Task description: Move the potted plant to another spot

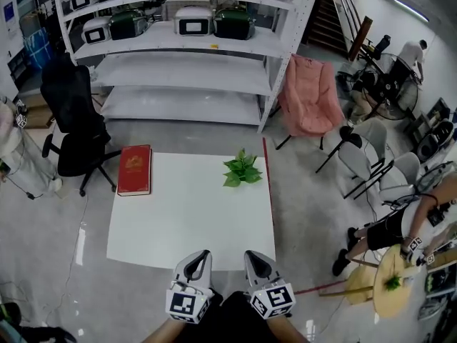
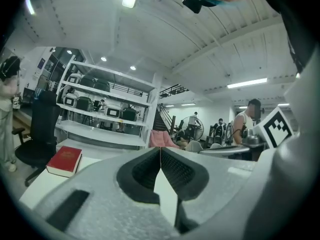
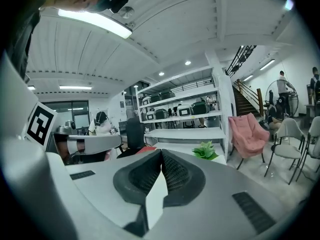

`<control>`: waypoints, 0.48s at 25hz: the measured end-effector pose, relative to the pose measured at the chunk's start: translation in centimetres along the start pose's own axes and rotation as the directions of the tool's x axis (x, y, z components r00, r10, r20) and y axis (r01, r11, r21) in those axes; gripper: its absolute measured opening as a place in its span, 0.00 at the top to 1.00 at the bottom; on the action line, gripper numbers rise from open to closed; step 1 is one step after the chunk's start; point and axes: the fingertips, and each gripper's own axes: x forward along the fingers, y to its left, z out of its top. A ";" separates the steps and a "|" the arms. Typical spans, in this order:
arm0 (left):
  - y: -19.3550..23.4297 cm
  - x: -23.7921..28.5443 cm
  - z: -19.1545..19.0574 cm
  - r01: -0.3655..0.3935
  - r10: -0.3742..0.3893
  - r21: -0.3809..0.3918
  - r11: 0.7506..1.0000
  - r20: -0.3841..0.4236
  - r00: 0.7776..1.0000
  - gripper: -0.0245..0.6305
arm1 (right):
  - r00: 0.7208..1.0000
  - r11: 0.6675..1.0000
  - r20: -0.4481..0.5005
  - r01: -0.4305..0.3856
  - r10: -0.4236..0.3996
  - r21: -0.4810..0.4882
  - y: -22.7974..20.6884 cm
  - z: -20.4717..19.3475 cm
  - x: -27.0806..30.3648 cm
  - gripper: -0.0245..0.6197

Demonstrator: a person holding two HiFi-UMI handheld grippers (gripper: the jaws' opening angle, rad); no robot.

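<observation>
Head view, potted plant on table, pot hidden under leaves

Left gripper and right gripper side by side, close to the body. Jaws of both closed tip to tip, gripping nothing.

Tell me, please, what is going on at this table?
A person holds a gripper in each hand at the near edge of the white table. The left gripper and right gripper are both shut and empty. The potted plant stands untouched near the far right edge; a red book lies far left.
</observation>
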 end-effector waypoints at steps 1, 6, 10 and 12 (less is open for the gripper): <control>0.4 0.1 0.1 0.003 -0.003 -0.003 1.000 0.000 1.000 0.93 | 1.000 1.000 -0.006 0.005 -0.006 -0.011 -0.1 0.1 0.4 0.94; 2.1 0.9 0.2 0.001 -0.001 -0.029 1.000 0.004 1.000 0.93 | 0.999 0.999 -0.029 0.024 -0.025 -0.033 -1.0 0.3 2.7 0.94; 3.1 1.5 0.4 0.000 0.000 -0.039 0.999 0.007 1.000 0.93 | 0.999 0.998 -0.040 0.026 -0.028 -0.057 -1.5 0.9 4.4 0.94; 3.5 1.9 0.6 -0.006 0.007 -0.045 0.999 0.005 1.000 0.93 | 0.998 0.997 -0.054 0.020 -0.024 -0.076 -1.9 1.0 5.3 0.94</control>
